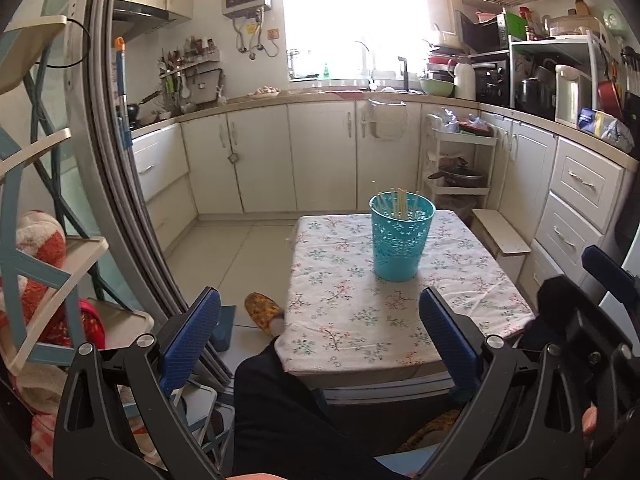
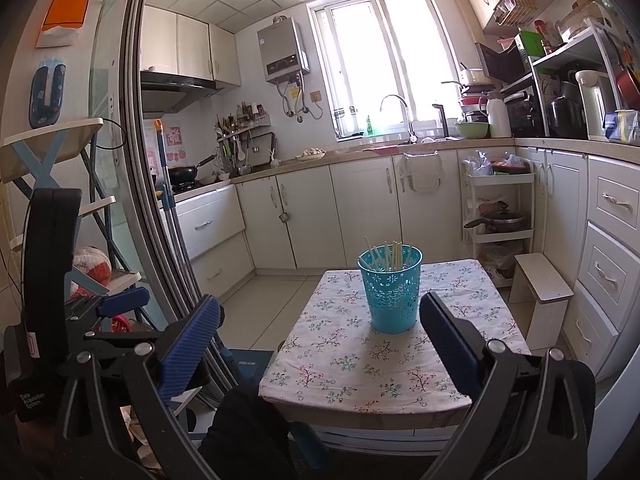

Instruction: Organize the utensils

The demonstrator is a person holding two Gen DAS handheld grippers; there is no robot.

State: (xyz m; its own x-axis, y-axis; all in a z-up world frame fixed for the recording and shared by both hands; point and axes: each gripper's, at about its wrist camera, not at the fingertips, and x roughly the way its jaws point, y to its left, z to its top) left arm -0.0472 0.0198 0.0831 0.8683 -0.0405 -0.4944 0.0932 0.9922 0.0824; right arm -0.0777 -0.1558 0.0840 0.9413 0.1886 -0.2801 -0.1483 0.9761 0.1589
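We hold both grippers, left and right, spread wide and empty short of the blue cup, its chopsticks upright (right one looks nearer).

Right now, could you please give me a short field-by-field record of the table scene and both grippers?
surface: small table under a floral cloth
container: turquoise basket, upright, near the table's middle
contents: chopsticks standing inside, tips above the rim
left gripper: open, empty, held back from the basket
right gripper: open, empty, basket ahead
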